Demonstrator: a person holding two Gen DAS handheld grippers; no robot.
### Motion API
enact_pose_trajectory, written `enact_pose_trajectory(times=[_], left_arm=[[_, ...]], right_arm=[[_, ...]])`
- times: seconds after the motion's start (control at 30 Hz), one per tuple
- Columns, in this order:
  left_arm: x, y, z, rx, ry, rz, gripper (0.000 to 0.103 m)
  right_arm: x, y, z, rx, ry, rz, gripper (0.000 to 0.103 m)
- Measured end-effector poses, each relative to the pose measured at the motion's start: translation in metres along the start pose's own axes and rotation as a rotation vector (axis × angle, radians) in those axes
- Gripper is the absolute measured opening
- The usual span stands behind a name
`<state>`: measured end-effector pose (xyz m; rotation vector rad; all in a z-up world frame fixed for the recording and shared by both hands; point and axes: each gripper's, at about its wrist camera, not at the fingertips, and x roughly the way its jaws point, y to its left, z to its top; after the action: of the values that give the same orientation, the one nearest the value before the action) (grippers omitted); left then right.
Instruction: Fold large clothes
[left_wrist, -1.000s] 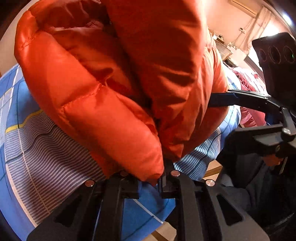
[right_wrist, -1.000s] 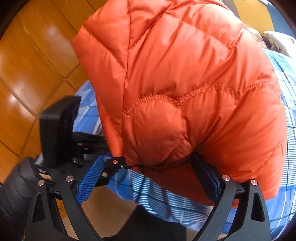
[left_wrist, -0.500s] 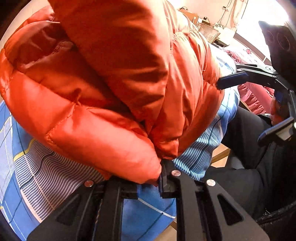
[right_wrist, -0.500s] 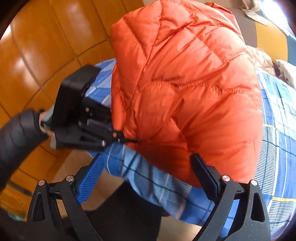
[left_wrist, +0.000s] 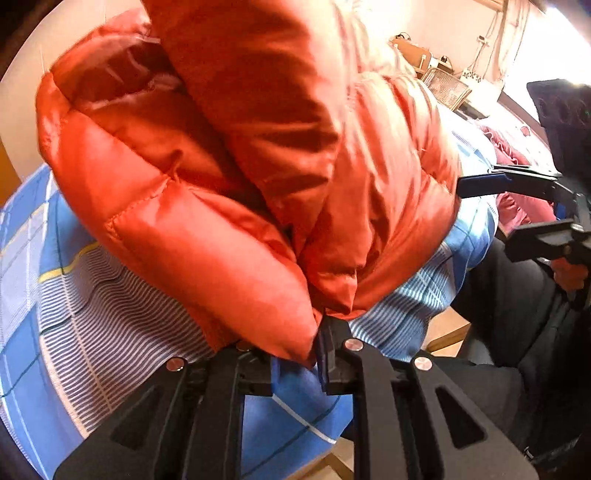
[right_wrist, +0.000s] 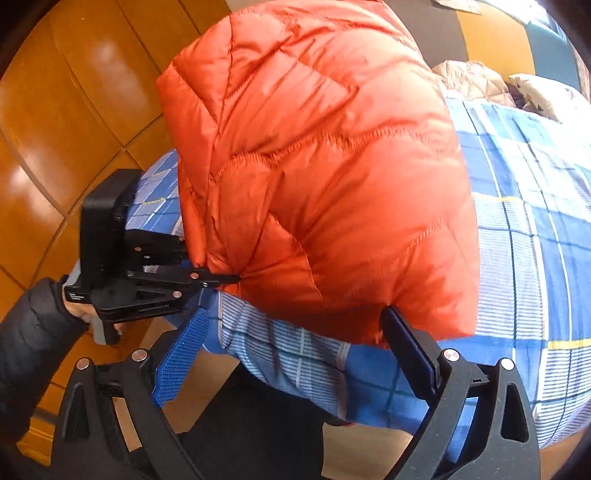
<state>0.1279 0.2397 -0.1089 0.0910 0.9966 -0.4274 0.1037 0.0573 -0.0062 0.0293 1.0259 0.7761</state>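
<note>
Orange puffer jacket (right_wrist: 317, 192): bunched and lifted, hanging over the near edge of a bed, lower folds close above the blue plaid bedsheet (right_wrist: 524, 258). Quilted stitching plain in the right wrist view; glossy folds and inner lining in the left wrist view (left_wrist: 229, 177).

Left tongs (left_wrist: 295, 363): clamped together on a corner of the jacket's bottom edge, fabric pinched between the blue pads. Same tongs in the right wrist view (right_wrist: 225, 277), tips buried in a gathered fold at the jacket's left side, a hand in a black sleeve (right_wrist: 33, 332) gripping the handle.

Right tongs (right_wrist: 295, 350): spread wide apart, nothing between the pads, right pad touching or just under the jacket's lower edge. In the left wrist view (left_wrist: 480, 210), one blue-tipped finger just beside the jacket.

Beyond: wooden floor (right_wrist: 74, 92), pink clothing (left_wrist: 517, 206) farther along the bed.
</note>
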Motion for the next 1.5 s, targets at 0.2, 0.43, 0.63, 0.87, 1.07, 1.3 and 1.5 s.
enact_pose_trajectory(times=[0.2,0.43,0.63,0.87,1.07,1.3,1.5], left_arm=[[-0.004,0.0,-0.005,-0.026,-0.017,-0.002,0.014],[-0.01,0.011,-0.007,-0.03,-0.022,-0.022,0.015],[-0.009,0.02,-0.006,-0.058,-0.015,-0.054,0.014],[-0.014,0.028,-0.008,-0.054,-0.03,-0.065,0.014],[-0.016,0.029,-0.009,-0.039,-0.027,-0.066,0.014],[-0.02,0.027,-0.008,-0.021,-0.033,-0.063,0.014],[-0.023,0.028,-0.011,-0.015,-0.041,-0.062,0.014]], right_arm=[[0.004,-0.004,0.001,0.031,0.003,0.012,0.094],[0.018,-0.002,0.011,0.027,0.037,-0.055,0.094],[0.044,0.0,0.009,0.186,0.108,-0.167,0.094],[0.042,0.012,0.007,0.138,0.069,-0.222,0.094],[0.015,0.02,0.007,0.172,0.024,-0.262,0.093],[-0.001,0.018,0.043,0.404,-0.156,-0.279,0.093],[0.043,0.017,0.05,0.421,-0.124,-0.396,0.094]])
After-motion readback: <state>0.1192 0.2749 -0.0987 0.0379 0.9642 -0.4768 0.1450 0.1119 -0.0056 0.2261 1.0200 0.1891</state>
